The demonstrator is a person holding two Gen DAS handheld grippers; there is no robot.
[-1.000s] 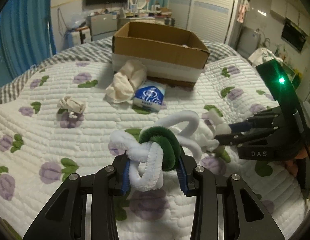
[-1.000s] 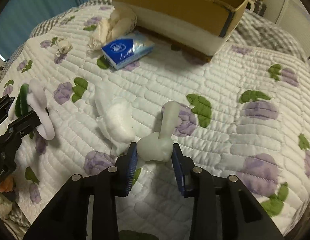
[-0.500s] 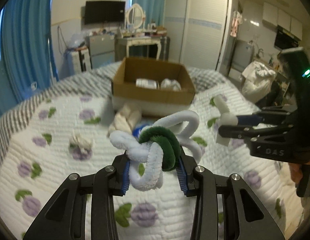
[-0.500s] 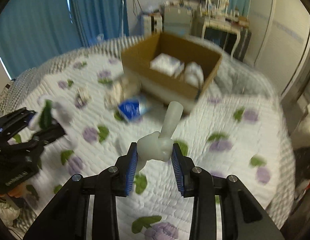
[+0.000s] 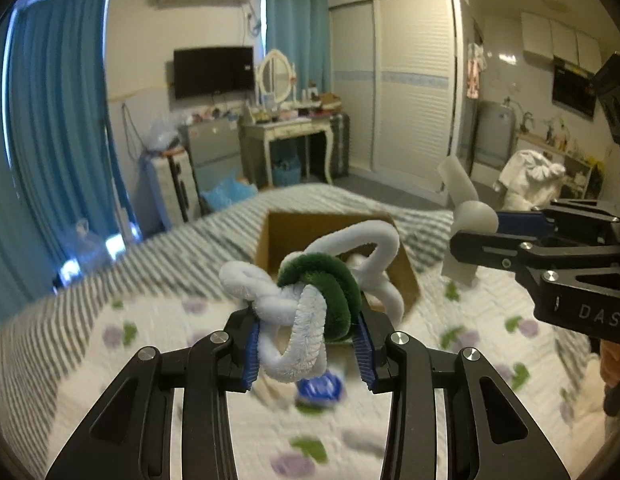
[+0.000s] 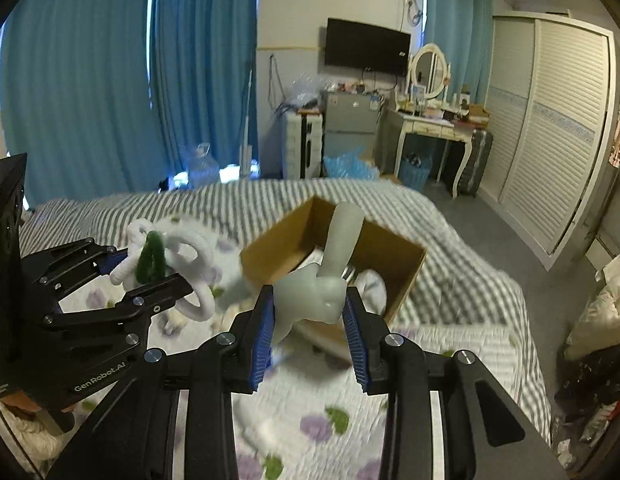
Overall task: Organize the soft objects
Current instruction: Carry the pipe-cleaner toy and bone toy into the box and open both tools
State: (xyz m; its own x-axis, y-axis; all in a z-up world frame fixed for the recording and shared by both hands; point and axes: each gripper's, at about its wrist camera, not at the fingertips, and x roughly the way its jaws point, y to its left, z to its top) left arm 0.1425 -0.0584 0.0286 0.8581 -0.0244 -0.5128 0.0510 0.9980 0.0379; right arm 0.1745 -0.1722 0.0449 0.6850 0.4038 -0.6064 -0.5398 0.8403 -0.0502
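A: White-and-green chenille knot (image 5: 310, 304) pinched in left gripper (image 5: 308, 346), held above the quilt (image 5: 158, 356), in line with the box (image 5: 393, 276).

B: Right gripper (image 6: 308, 326)?

A: Clamped on a pale rubbery toy (image 6: 329, 280), stem tilted up. Also in the air, in front of the box (image 6: 405, 276).

B: Box contents?

A: White soft items (image 6: 371, 284) inside. Blue pack (image 5: 319, 388) on the quilt, blurred.

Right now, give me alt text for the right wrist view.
The right tongs grip a pale rubbery toy above a flowered quilt, facing an open cardboard box. At left, the left tongs hold a white-and-green fuzzy knot.
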